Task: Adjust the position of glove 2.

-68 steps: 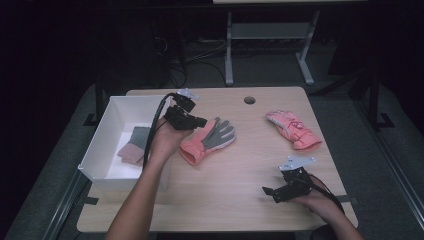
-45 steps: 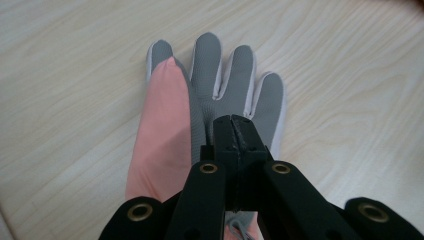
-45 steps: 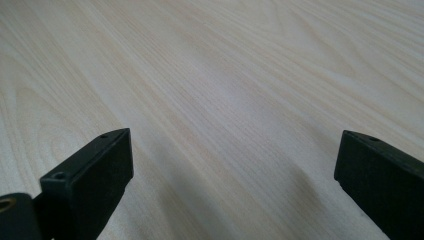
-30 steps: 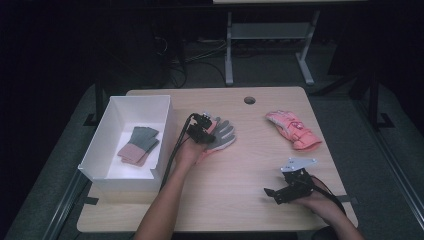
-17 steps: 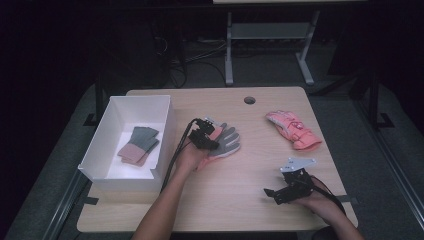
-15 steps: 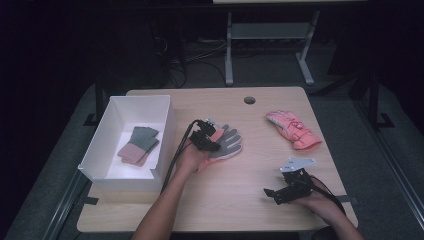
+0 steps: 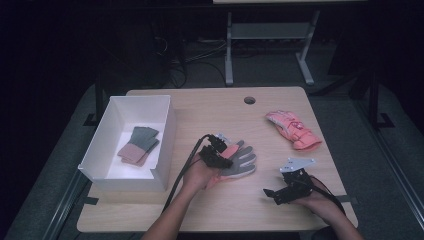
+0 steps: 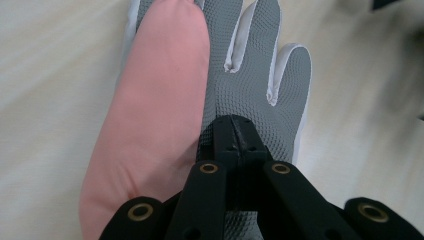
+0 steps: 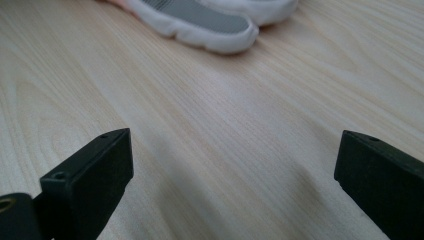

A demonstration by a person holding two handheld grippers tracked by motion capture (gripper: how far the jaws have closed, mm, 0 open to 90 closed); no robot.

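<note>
Left gripper view: the left tongs (image 8: 235, 145) are pinched together on the palm of the grey-and-pink glove (image 8: 250, 70), which lies flat at mid-counter, just beside the white box (image 7: 165, 135). The right tongs (image 9: 235, 165) rest near the front right corner of the counter (image 7: 270, 215), jaws wide apart. A good lift likely needs a full fold of fabric, raised slowly to clear the box wall.

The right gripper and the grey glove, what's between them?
Just bare wooden table. The right gripper view shows it stretching from the open right gripper to the grey glove.
</note>
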